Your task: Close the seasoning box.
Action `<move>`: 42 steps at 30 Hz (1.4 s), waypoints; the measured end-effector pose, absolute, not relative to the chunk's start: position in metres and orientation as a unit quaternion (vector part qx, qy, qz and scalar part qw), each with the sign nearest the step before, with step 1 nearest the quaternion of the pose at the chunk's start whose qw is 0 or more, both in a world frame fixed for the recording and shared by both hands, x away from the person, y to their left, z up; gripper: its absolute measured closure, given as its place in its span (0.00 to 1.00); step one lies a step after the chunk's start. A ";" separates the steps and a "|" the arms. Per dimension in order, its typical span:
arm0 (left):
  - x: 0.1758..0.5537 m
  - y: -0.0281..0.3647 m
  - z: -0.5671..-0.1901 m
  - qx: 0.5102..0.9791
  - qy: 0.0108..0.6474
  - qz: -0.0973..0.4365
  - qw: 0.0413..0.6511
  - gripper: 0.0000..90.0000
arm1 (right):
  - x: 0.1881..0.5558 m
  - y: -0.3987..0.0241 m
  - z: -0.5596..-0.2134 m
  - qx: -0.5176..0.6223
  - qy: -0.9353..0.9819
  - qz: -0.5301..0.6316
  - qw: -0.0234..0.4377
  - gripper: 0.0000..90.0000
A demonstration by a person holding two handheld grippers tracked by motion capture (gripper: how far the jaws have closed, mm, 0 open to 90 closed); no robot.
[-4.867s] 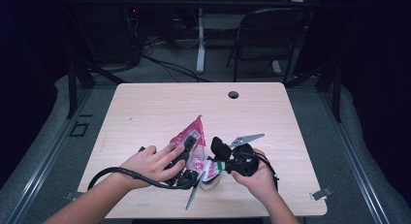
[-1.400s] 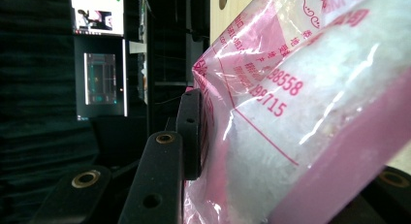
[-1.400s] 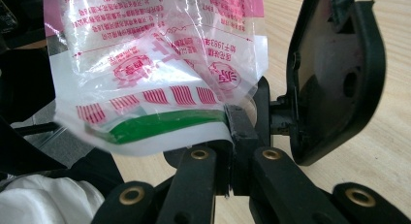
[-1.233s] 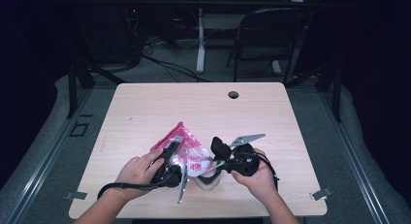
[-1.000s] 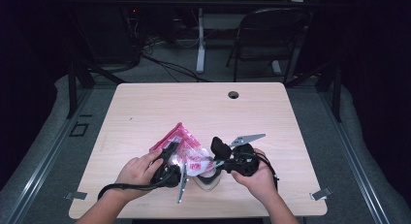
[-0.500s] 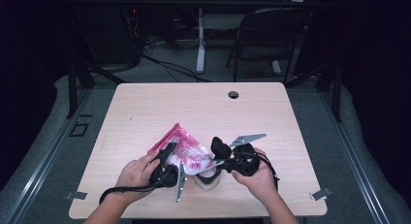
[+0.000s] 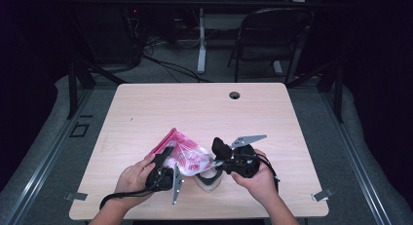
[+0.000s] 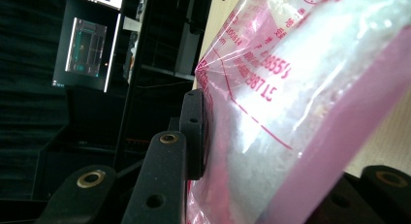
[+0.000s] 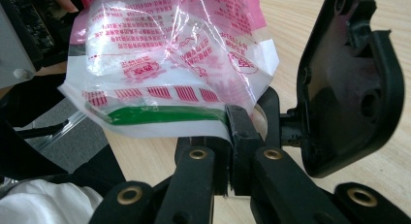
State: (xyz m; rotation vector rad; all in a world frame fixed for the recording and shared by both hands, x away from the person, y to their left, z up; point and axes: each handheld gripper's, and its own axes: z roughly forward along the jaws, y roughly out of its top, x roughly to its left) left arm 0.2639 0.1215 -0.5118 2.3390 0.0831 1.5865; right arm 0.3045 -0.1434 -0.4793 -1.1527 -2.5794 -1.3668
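The left gripper (image 7: 164, 170) holds the pink side of the plastic bag (image 7: 184, 156), its jaws closed on the film. The bag hangs between the 2 grippers, low over the near part of the table (image 7: 146, 108). The right gripper (image 7: 221, 162) pinches the bag's white and green edge, jaws tightly together. I think the thin film may slip out or tear if the 2 hands pull apart too hard, because each grip takes only a small piece.
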 end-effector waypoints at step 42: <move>0.270 0.136 -0.538 0.853 0.113 0.457 0.227 0.85 | 0.302 -0.135 -0.472 -0.357 -0.814 -0.458 -0.012 0.98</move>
